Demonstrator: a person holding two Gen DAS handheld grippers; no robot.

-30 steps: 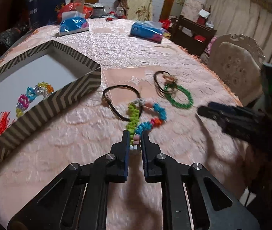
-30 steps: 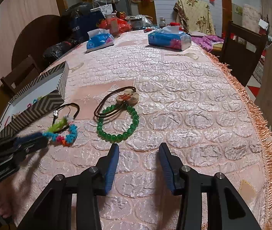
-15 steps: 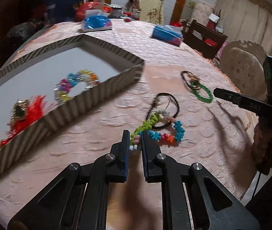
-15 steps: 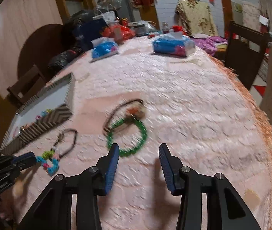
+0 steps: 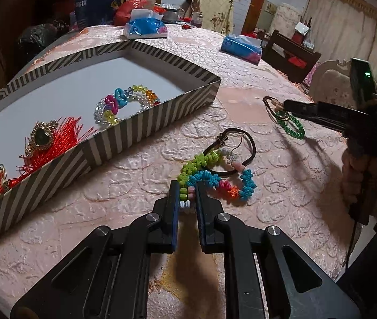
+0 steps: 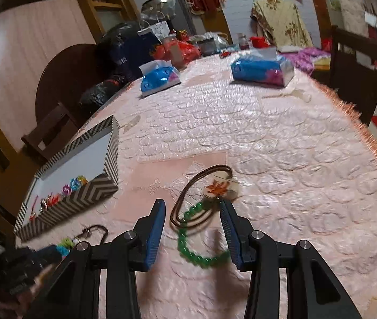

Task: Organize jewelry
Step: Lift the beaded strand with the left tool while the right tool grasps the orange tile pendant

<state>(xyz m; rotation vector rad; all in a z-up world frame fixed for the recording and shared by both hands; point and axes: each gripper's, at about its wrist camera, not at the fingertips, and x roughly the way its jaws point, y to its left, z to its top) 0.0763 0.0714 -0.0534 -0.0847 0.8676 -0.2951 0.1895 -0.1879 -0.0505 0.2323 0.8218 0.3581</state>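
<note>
So the left gripper [image 5: 187, 196], clamped on the colourful bead bracelet [image 5: 215, 178], had dragged it toward the striped box [image 5: 145, 127], while the right gripper [image 6: 193, 219], jaws closing but not yet gripping, had moved over the green bracelet [image 6: 199, 247].

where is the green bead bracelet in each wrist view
Left wrist view: the green bead bracelet lies on the pink tablecloth at the far right, partly behind the fingers of the right hand-held gripper.
Right wrist view: it lies low in the centre, between the right hand-held gripper's fingers, under a brown cord with a pendant.
Shared landmark: the striped box, left of the bracelet in both views.
</note>
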